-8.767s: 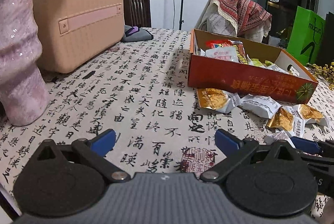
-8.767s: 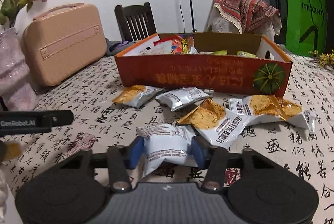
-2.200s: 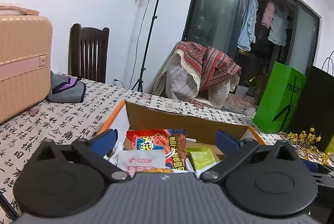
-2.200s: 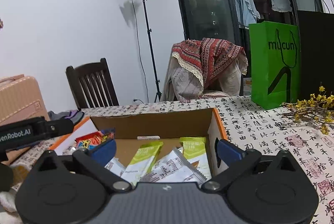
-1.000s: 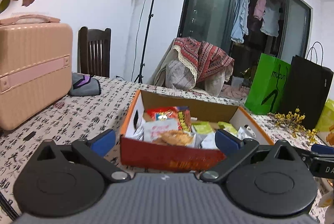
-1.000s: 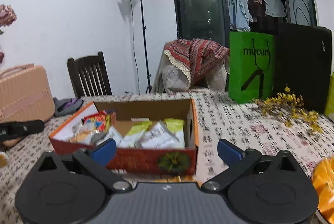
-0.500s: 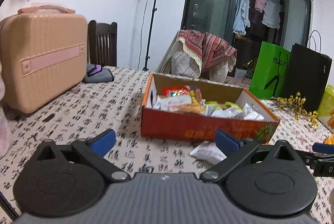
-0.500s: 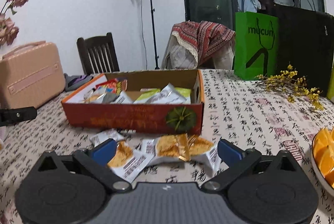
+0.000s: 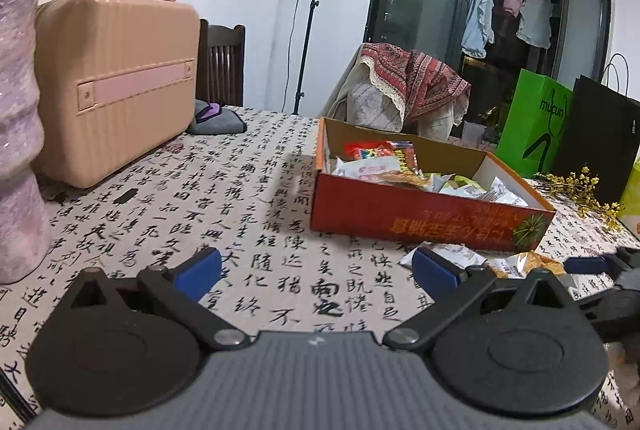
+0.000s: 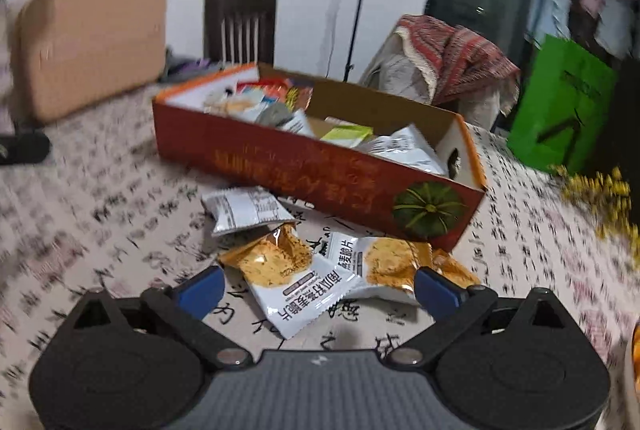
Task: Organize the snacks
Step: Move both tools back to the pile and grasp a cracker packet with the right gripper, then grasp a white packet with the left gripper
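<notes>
Snack packets are lying loose on the tablecloth [image 10: 100, 197] in front of the orange box [image 10: 320, 173], three of them countable in the right wrist view. Going left to right there: a silver packet [image 10: 244, 209] is sitting nearest the box's front wall; an orange-and-white packet [image 10: 288, 278] is lying just beyond the right gripper [image 10: 318, 284], between its two blue fingertips but not touched by either; a second orange-and-white packet [image 10: 384, 266] is overlapping it on the right, close to the right fingertip. The right gripper's jaws are standing wide apart, holding nothing.

The left gripper [image 9: 316, 270] is hovering over bare tablecloth [image 9: 240, 189], jaws likewise spread wide and empty. The box [image 9: 420, 209] is sitting ahead and to its right, with the loose packets [image 9: 460, 258] partly hidden behind its right fingertip.

Left wrist view only: a lavender vase [image 9: 20, 133] at far left, with the pink case [image 9: 116, 85] beside it showing sharply, and the right gripper's blue tip [image 9: 588, 264] entering at the right edge. Right wrist view only: the pumpkin print [image 10: 428, 209] on the box front, the cut-out handle in its end wall, and more packets piled inside the box. This view is motion-blurred toward the edges.
</notes>
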Tool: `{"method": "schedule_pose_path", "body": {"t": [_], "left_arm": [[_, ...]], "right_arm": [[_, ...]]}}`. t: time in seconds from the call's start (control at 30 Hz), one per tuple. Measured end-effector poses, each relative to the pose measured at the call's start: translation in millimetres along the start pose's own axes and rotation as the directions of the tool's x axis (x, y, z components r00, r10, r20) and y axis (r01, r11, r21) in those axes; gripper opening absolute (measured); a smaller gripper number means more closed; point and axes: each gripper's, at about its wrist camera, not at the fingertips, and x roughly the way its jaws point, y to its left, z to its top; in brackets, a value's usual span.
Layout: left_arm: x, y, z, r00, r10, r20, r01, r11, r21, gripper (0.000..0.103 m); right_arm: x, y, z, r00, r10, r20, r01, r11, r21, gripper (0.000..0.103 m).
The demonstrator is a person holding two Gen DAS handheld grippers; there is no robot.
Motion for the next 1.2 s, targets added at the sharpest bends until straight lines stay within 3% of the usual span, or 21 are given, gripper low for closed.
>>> {"method": "schedule_pose_path", "body": {"t": [0.17,0.27,0.37,0.47,0.7,0.93,1.2], "left_arm": [[-2,11,-4,1.0,0.01,-0.01,-0.01,0.999,-0.032,0.103],[-5,14,-5,1.0,0.017,-0.012,-0.018,0.999,-0.038,0.103],[-7,17,-6,1.0,0.022,-0.013,-0.022,0.999,-0.043,0.103],[-6,20,-8,0.999,0.028,-0.022,-0.029,0.998,-0.053,0.103],[-6,17,-9,0.999,0.028,-0.035,-0.03,0.998,-0.054,0.103],[-6,8,-9,0.999,0.026,-0.045,-0.028,0.999,-0.039,0.103],[2,-8,-7,0.998,0.017,-0.064,-0.019,1.0,-0.02,0.103]], "right_arm": [[29,1,13,0.998,0.035,-0.044,-0.037,0.997,-0.063,0.087],[41,3,19,0.995,0.077,-0.062,-0.083,0.991,-0.101,0.086],[52,-2,19,0.988,0.132,-0.078,-0.137,0.988,-0.072,0.081],[54,-9,17,0.976,0.209,-0.066,-0.211,0.977,-0.012,0.061],[44,-6,11,0.975,0.221,-0.031,-0.221,0.975,-0.005,0.044],[22,-13,10,0.976,0.215,0.047,-0.216,0.976,0.027,0.043],[2,-49,-1,0.985,0.141,0.103,-0.153,0.98,0.126,0.043]]}}
